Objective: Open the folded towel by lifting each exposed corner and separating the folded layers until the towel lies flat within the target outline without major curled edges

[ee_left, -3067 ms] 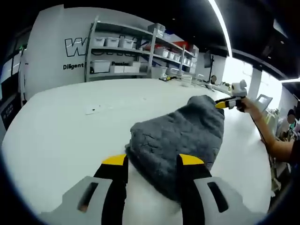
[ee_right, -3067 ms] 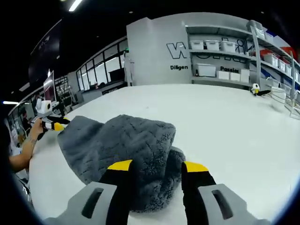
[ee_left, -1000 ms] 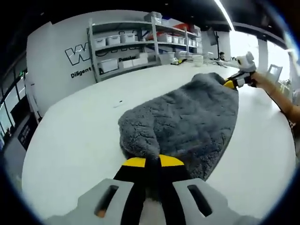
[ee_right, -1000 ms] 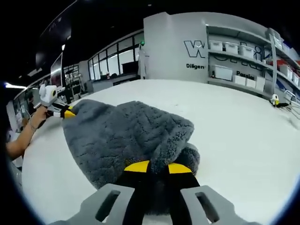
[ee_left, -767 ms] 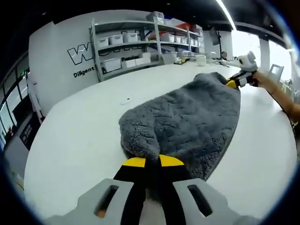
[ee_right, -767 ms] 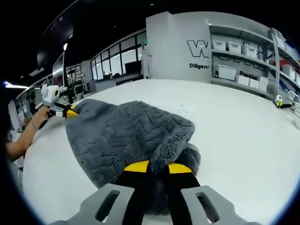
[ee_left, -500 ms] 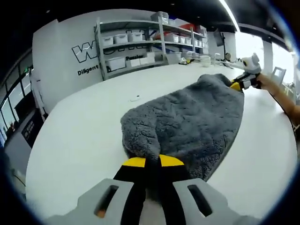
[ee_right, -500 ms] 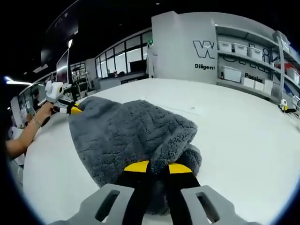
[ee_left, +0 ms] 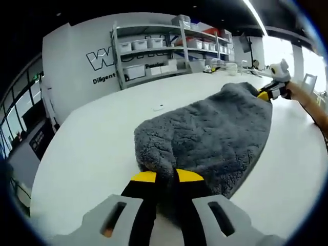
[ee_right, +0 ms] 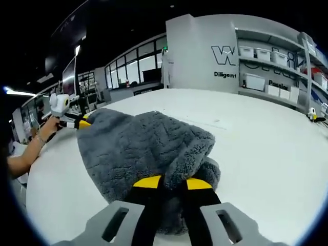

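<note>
White surface (ee_left: 87,148) wide, round-edged. Grey towel (ee_left: 215,136) spread across it, one end bunched in thick fold. Left tool (ee_left: 166,177) clamped on near towel edge; right tool (ee_right: 168,181) clamped on opposite folded end. Shelves (ee_left: 164,51) with bins behind.

Grey tongs (ee_left: 167,177), black yellow-tipped jaws
</note>
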### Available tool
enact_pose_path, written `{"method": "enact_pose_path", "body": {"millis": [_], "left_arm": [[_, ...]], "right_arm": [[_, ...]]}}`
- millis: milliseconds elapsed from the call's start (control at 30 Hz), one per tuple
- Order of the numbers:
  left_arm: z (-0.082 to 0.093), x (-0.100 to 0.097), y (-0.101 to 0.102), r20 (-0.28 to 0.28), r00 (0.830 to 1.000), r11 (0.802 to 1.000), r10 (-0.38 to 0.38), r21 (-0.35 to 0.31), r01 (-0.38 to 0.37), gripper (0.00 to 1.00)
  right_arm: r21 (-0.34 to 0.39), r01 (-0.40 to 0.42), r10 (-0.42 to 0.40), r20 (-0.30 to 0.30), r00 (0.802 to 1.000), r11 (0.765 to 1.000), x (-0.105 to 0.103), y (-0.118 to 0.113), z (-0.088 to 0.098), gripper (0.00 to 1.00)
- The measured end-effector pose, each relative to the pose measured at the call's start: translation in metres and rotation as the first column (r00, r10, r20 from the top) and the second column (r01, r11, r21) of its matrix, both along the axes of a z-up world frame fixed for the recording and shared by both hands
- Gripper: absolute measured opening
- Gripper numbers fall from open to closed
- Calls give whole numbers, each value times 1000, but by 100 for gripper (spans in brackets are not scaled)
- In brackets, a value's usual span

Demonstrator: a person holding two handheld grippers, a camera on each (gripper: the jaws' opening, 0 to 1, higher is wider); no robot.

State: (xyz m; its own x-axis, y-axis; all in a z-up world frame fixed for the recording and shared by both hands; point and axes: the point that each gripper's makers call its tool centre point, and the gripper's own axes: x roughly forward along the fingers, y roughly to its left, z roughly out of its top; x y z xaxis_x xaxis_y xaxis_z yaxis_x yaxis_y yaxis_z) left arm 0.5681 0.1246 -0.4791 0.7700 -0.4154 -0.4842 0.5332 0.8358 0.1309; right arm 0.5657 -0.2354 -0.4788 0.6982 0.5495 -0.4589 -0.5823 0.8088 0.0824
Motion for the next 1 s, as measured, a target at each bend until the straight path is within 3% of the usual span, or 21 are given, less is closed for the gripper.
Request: {"method": "enact_pose_path", "body": {"millis": [133,233,300,367,467,500,567,600,667,733,833,900,1000], "left_arm": [[8,-3,5,4,1000,998,17,-54,-17,23],[22,-12,1,6,1000,990,-14,-137,15,35],[32,-18,0,14,999,985,-34,-169,36,40],[43,-23,-1,31,998,978,-49,-199,54,45],[53,-33,-8,13,995,958,-97,-269,97,64],[56,-34,-6,10,996,954,-85,-286,84,76],[56,-37,-4,5,996,955,-88,-283,86,91],[56,-38,-4,8,996,956,-91,-279,90,94],[55,-41,-2,5,995,954,-102,-282,99,96],[54,-42,-2,-4,995,949,-101,-300,95,99],[50,-51,-11,-27,985,929,-168,-338,149,100],[49,-50,-11,-23,987,930,-159,-339,142,100],[43,-49,-8,-23,988,953,-151,-270,139,100]], "right_arm": [[-9,21,-21,-7,1000,1000,-1,-6,2,33],[13,6,-6,-3,1000,1000,-4,-8,6,36],[16,-4,4,0,1000,1000,-7,-8,8,44],[-39,-24,24,21,999,999,-11,-13,10,54],[-73,-26,28,24,999,997,-17,-17,13,67],[-73,-30,32,24,999,997,-20,-18,15,70],[-57,-46,47,18,999,997,-27,-18,21,76],[-56,-49,50,17,999,997,-29,-18,24,85],[-65,-46,48,31,998,997,-31,-21,28,98],[-77,-51,54,36,998,996,-32,-23,31,98],[-77,-62,66,41,997,995,-37,-25,35,99],[-76,-73,76,41,996,994,-41,-24,36,99],[-82,-86,90,47,995,993,-45,-25,38,99]]}}
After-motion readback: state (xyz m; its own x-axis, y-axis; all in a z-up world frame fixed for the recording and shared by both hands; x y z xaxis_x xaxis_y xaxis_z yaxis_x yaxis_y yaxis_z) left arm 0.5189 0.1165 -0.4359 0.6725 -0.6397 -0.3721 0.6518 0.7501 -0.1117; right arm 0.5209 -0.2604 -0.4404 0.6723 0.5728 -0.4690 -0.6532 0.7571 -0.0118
